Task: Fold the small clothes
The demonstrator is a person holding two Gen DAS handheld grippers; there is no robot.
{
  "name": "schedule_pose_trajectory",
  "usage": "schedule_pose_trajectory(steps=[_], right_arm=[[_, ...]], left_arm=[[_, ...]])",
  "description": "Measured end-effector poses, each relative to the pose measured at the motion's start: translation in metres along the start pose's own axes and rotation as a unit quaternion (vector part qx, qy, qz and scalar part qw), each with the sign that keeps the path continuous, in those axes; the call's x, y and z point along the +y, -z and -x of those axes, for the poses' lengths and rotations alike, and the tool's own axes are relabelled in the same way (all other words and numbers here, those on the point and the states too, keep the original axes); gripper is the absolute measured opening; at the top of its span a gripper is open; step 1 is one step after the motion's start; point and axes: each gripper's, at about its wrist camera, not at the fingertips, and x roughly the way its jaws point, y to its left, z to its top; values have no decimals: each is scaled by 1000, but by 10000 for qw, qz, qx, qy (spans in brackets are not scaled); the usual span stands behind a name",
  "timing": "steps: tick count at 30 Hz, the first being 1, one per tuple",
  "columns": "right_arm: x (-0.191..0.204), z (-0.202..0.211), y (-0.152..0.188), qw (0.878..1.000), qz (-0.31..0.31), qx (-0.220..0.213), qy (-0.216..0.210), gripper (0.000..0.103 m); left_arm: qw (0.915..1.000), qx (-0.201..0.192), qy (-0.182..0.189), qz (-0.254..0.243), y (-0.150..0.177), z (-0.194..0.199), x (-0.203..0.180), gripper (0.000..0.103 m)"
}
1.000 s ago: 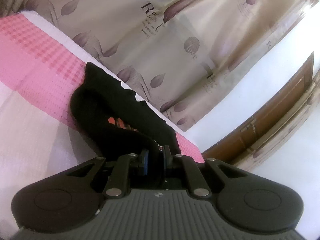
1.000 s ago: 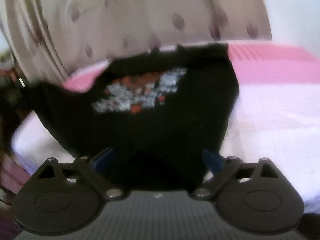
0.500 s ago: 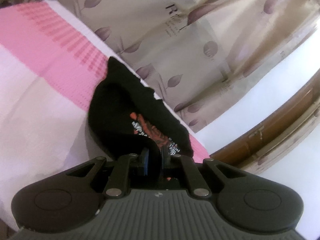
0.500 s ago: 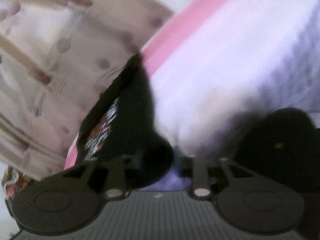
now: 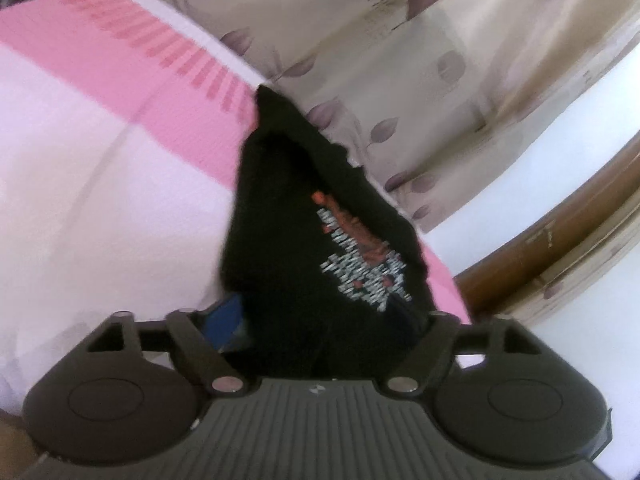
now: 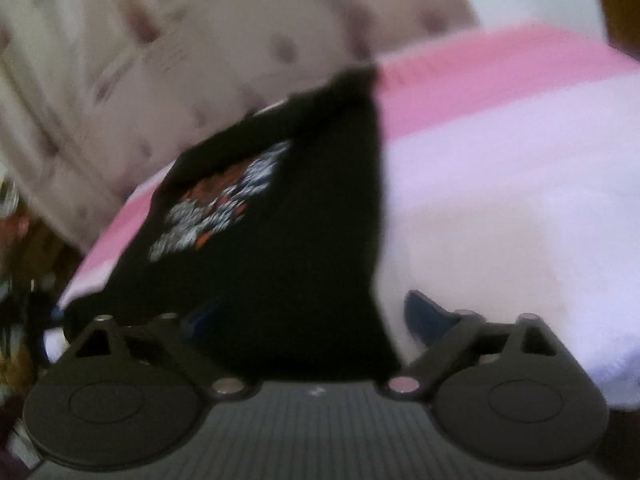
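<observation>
Left wrist view: the left gripper point(image 5: 320, 320), clamped on the black shirt point(image 5: 320, 216) a moment ago, is opening, suggesting release. Both grippers' jaws are opening with cloth lying between them. The shirt sits near the bed's point(image 5: 100, 184) pink far edge; blur obscures contact.

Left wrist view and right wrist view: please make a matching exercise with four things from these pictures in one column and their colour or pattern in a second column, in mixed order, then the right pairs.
Things:
1. small garment
2. bedspread
3. curtain
4. frame

Descriptions:
A. beige with purple leaves
B. brown wood
C. black with a red and white print
D. pink and white

Pairs: 1-C, 2-D, 3-A, 4-B
</observation>
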Motion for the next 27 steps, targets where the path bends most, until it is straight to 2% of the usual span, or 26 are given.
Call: schedule_pose_trajectory(steps=[1,2,3,4,5,6,7,9,11,12,17,21,25,27], right_arm=[[4,-2,1,9998,118,118,-131,70],[4,-3,2,9995,112,215,-215,41],[3,-4,2,9993,18,288,-239,31],[3,-2,3,9991,-99,281,-300,31],[-2,1,3,9985,-241,272,-409,29],[-7,2,3,9975,-434,256,-488,25],[-13,4,4,9954,-696,236,-621,23],[-17,7,4,9880,-1183,138,-984,21],[-22,13,3,9718,-1807,-78,-1516,19],[-23,17,0,9626,-2033,-228,-1776,18],[-11,30,-33,9325,-2455,-950,-2472,18],[-8,31,-70,9197,-2517,-1365,-2686,18],[-17,11,-124,9127,-2521,-1707,-2727,18],[-25,-5,-152,9132,-2534,-1879,-2579,18]], left_arm=[[9999,100,-3,48,1,-3,5,77],[9997,226,20,54,1,-6,8,77],[9993,364,-21,11,2,-11,10,70],[9987,492,-107,-80,4,-16,11,47],[9979,610,-137,-180,7,-21,11,32],[9967,755,-153,-258,9,-27,10,9],[9958,854,-158,-306,12,-31,10,10],[9962,804,-92,-310,14,-31,8,9],[9981,598,103,-56,10,-24,4,9],[9982,479,332,124,5,-20,1,9],[9972,-118,735,95,-24,-1,-32,9],[9944,-538,897,149,-54,-1,-55,9],[9917,-910,881,217,-94,-29,-73,9],[9904,-1088,823,228,-116,-46,-77,9]])
